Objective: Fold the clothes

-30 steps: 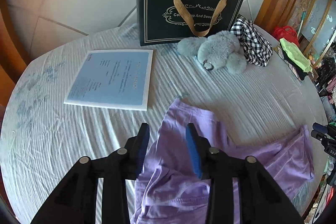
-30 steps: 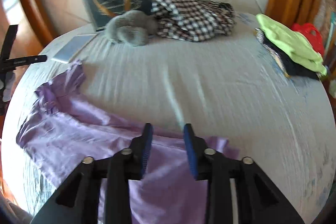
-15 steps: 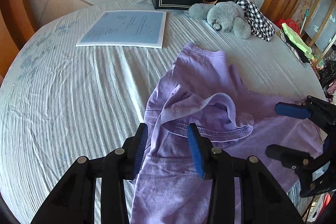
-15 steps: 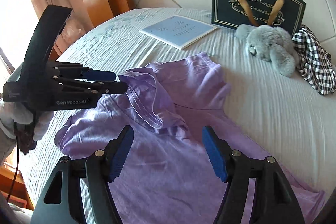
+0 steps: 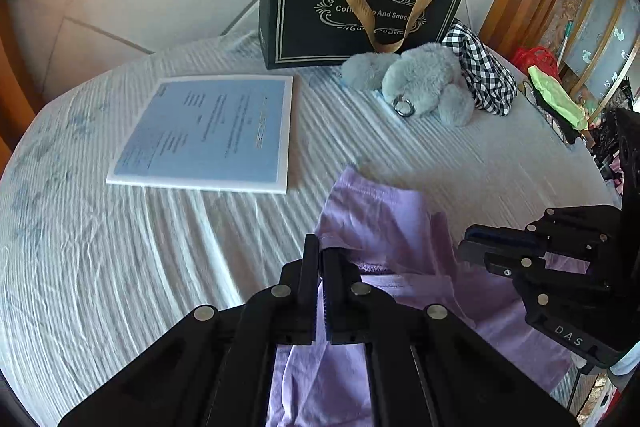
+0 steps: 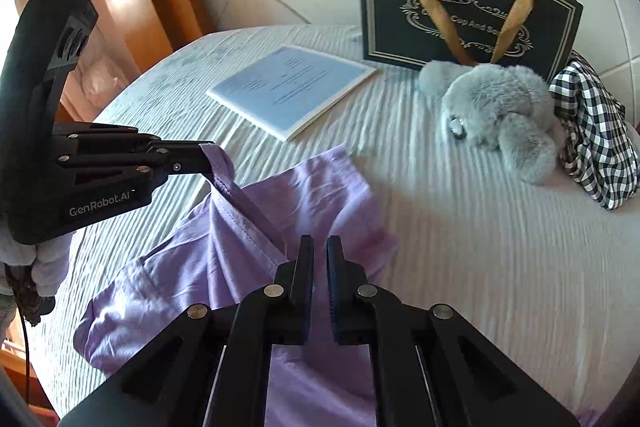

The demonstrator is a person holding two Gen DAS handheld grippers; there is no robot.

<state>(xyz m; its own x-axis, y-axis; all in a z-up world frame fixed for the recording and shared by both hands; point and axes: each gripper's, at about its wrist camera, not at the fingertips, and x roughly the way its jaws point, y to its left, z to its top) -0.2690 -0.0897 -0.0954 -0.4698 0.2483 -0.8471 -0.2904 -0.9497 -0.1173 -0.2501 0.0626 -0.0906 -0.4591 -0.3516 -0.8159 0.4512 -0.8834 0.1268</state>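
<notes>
Your left gripper (image 5: pixel 320 259) is clamped on the purple shirt's (image 6: pixel 312 195) collar edge, lifting it off the bed (image 5: pixel 120 267). Your right gripper (image 6: pixel 319 259), just beside, pinches the same shirt edge.

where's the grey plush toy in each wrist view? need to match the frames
Left wrist: grey plush toy sits upper right of centre, in front of the black gift bag, checked cloth at its right.
Right wrist: grey plush toy sits upper right, below the black gift bag, checked cloth at its right.
Shared landmark: the blue booklet, left of the toy in both.
</notes>
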